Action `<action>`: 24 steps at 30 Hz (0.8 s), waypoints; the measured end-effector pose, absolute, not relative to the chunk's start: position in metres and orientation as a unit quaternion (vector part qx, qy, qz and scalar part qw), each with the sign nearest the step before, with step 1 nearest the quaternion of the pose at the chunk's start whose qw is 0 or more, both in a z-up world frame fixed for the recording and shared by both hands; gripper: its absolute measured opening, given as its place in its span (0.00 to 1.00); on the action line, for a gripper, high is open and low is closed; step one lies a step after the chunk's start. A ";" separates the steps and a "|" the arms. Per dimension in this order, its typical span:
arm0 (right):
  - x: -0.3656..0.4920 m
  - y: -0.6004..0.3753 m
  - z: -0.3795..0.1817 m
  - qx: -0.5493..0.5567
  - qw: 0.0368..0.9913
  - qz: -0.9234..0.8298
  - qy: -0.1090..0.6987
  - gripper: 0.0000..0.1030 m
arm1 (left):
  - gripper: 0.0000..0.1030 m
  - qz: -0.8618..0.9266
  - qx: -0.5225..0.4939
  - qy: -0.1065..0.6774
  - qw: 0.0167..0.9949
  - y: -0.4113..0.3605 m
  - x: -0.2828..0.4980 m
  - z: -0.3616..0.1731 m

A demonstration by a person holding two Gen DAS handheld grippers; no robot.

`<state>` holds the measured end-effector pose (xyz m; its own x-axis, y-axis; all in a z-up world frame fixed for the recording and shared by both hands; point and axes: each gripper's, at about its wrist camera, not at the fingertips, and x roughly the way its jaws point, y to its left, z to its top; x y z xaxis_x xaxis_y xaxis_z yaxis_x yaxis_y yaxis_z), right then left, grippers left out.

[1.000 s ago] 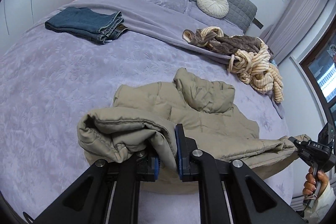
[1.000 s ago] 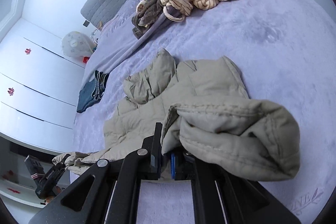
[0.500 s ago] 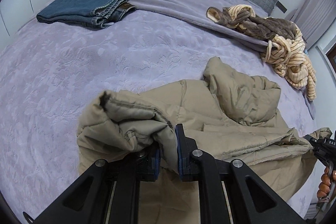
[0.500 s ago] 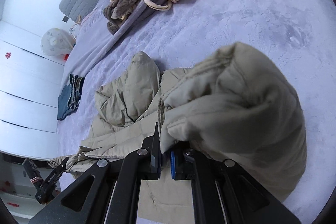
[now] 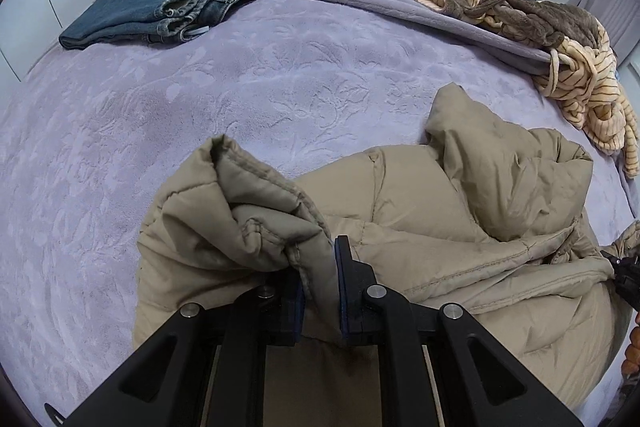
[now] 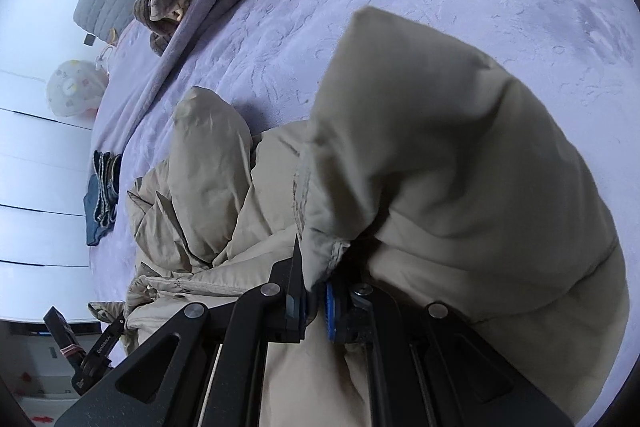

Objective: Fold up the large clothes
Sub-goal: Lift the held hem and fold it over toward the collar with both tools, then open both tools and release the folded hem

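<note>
- A tan padded jacket (image 5: 420, 239) is lying across the near part of a lilac bed (image 5: 200, 99), its lower part being carried up and over its body toward the hood (image 5: 500, 163).
- The left tongs (image 5: 320, 287) are pinching one bunched hem corner, jaws nearly closed with the fabric pressed between the pads.
- The right tongs (image 6: 314, 301) are gripping the other corner the same way, a thick puffed roll of jacket bulging above them.
- Risk, as a judgement: the padding is slippery and springy, so a corner may be sliding out of the narrow pinch, or the fold may be puffing back open once let go.
- Uneven lowering of the two corners could be leaving the fold skewed.
- Folded jeans (image 5: 160, 11) and a striped and brown heap of clothes (image 5: 560, 43) are lying well apart, near the head of the bed.
</note>
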<state>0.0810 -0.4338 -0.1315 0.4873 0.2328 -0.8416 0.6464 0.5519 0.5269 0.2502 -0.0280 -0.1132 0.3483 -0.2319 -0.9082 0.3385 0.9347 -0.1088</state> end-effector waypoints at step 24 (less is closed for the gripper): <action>0.090 -0.452 -0.134 0.378 0.761 -0.161 0.503 0.01 | 0.53 -0.157 0.067 0.521 0.837 -0.038 0.265 -0.138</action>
